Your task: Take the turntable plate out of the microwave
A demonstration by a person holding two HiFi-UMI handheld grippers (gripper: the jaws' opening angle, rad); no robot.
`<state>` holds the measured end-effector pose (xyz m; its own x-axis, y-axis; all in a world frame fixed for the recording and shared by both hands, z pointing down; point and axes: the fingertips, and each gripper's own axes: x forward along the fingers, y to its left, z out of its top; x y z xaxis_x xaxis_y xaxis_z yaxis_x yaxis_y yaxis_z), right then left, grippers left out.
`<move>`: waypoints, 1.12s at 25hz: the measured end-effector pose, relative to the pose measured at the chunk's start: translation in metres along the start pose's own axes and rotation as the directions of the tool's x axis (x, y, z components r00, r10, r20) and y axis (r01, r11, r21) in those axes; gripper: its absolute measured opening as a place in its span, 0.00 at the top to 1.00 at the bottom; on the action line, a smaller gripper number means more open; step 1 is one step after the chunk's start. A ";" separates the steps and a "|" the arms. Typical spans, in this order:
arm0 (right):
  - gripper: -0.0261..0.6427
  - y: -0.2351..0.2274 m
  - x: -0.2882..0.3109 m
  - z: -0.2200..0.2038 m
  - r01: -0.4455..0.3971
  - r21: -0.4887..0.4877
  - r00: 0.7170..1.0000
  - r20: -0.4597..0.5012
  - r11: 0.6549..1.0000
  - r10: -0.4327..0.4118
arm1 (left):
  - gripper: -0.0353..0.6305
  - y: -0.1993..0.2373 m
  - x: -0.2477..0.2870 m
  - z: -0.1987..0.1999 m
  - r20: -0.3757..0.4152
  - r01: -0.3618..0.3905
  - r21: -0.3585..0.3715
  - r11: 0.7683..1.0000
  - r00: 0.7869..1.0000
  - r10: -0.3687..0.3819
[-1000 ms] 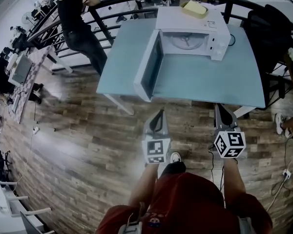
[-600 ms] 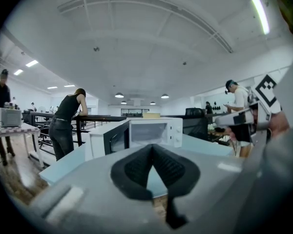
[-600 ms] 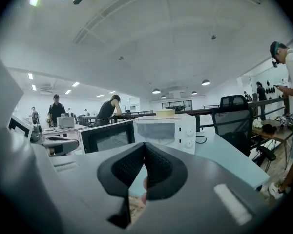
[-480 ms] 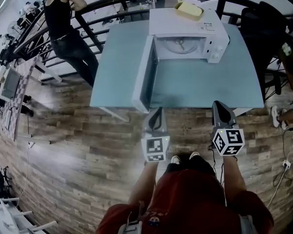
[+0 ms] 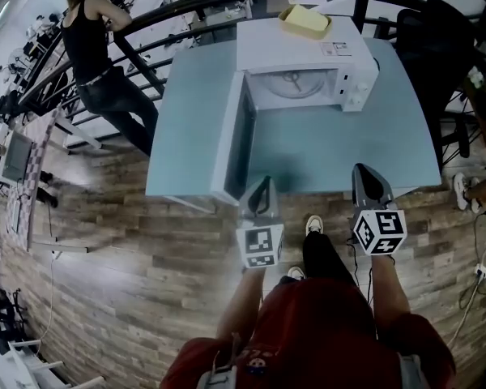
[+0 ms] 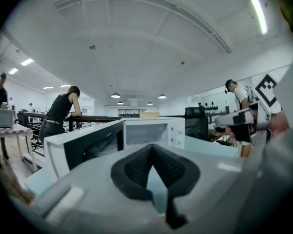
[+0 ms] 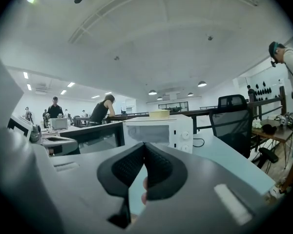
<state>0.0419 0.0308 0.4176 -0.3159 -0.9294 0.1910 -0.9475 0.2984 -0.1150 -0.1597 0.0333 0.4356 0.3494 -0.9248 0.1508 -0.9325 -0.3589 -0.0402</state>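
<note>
A white microwave point(image 5: 296, 51) stands at the back of a pale blue table point(image 5: 316, 148), its door point(image 5: 231, 140) swung wide open to the left. Inside lies the round glass turntable plate point(image 5: 292, 83). My left gripper point(image 5: 262, 191) hovers over the table's near edge, just right of the door's tip, shut and empty. To its right my right gripper point(image 5: 364, 177) is also shut and empty, over the same edge. Through the left gripper view the microwave point(image 6: 154, 133) and its door point(image 6: 83, 145) lie ahead; the right gripper view shows the microwave point(image 7: 158, 130) straight in front.
A yellow box point(image 5: 305, 20) rests on top of the microwave. A person point(image 5: 97, 59) leans on a dark railing point(image 5: 186, 10) beyond the table's left. A black office chair point(image 5: 441, 47) stands at the right. Wooden floor point(image 5: 105, 258) spreads to the left.
Both grippers have travelled forward from over the floor to the table's near edge, still shut. The table and microwave now appear closer in the head view.
</note>
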 end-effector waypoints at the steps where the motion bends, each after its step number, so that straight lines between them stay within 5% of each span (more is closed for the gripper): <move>1: 0.96 -0.004 0.008 0.002 -0.002 0.002 1.000 0.002 1.000 0.002 | 0.95 0.001 0.009 0.001 -0.002 -0.001 0.002 1.000 1.000 0.001; 19: 0.96 -0.119 0.171 0.047 -0.067 0.081 0.997 0.029 0.994 0.064 | 0.95 0.008 0.197 0.058 0.004 -0.070 0.070 0.995 0.998 0.070; 28: 0.96 -0.124 0.228 0.050 -0.153 0.081 0.988 0.003 0.985 0.153 | 0.95 0.021 0.245 0.064 0.008 -0.124 0.075 0.990 0.992 0.123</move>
<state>0.0896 -0.2291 0.4265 -0.4570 -0.8735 0.1680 -0.8809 0.4182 -0.2218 -0.0876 -0.2088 0.4088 0.2324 -0.9629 0.1368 -0.9591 -0.2503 -0.1323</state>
